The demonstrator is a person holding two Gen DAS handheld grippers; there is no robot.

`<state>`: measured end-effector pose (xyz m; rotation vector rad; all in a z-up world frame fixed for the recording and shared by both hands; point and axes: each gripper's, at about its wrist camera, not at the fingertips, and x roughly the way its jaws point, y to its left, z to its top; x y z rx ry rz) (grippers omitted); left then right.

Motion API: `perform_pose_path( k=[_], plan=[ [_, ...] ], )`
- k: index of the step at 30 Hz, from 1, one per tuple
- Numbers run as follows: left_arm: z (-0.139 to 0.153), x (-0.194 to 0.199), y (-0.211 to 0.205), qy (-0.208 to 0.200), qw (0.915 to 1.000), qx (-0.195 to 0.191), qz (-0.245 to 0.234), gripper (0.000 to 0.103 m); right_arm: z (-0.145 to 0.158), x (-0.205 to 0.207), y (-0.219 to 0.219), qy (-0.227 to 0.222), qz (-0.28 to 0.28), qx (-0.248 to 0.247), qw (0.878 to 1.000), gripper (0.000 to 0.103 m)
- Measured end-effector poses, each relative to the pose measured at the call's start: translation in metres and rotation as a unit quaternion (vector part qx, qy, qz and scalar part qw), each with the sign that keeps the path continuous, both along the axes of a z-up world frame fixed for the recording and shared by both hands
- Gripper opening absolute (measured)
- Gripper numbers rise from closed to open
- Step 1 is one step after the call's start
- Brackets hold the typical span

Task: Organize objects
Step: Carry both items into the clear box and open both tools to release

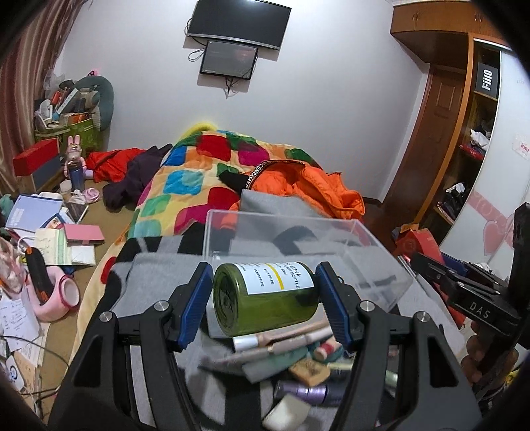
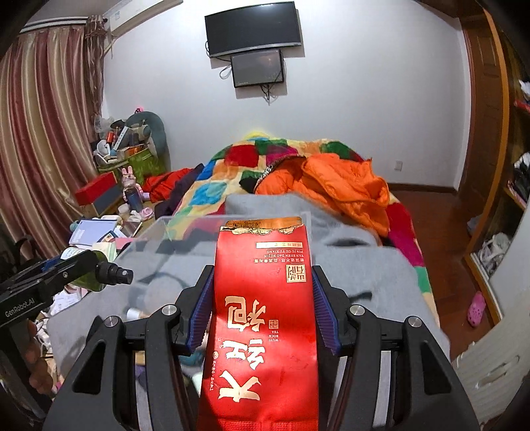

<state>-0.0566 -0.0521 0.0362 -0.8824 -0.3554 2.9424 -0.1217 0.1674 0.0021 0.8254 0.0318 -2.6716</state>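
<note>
Now my left gripper (image 1: 265, 298) clamps a green bottle (image 1: 265, 295) labelled "BOTTLE"; my right gripper (image 2: 261, 308) clamps a red "WUYI ROCK TEA" packet (image 2: 261, 315).

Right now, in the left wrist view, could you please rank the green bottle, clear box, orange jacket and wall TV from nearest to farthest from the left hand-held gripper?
1. green bottle, between the left hand-held gripper fingers
2. clear box, just ahead
3. orange jacket, on the bed beyond
4. wall TV, far wall
</note>
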Motion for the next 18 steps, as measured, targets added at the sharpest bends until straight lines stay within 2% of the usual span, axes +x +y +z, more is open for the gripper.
perform_pose_path(
  k=[5, 11, 15, 18],
  plan=[
    [0.002, -0.021, 0.005, 0.000, 0.9999, -0.013, 0.001, 0.064, 0.013, -0.018, -0.005, 0.016, 0.000, -0.005, 1.000, 0.052],
    [0.002, -0.044, 0.005, -0.005, 0.9999, -0.010, -0.004, 0.064, 0.019, -0.038, -0.018, 0.024, 0.008, 0.004, 1.000, 0.052],
    [-0.004, -0.064, 0.004, -0.026, 0.9996, -0.008, -0.011, 0.064, 0.011, -0.060, -0.027, 0.003, 0.013, 0.006, 1.000, 0.052],
    [-0.012, -0.075, 0.008, -0.041, 0.9987, -0.024, -0.017, 0.064, -0.002, -0.075, -0.030, -0.026, 0.016, 0.008, 0.999, 0.052]
  ],
)
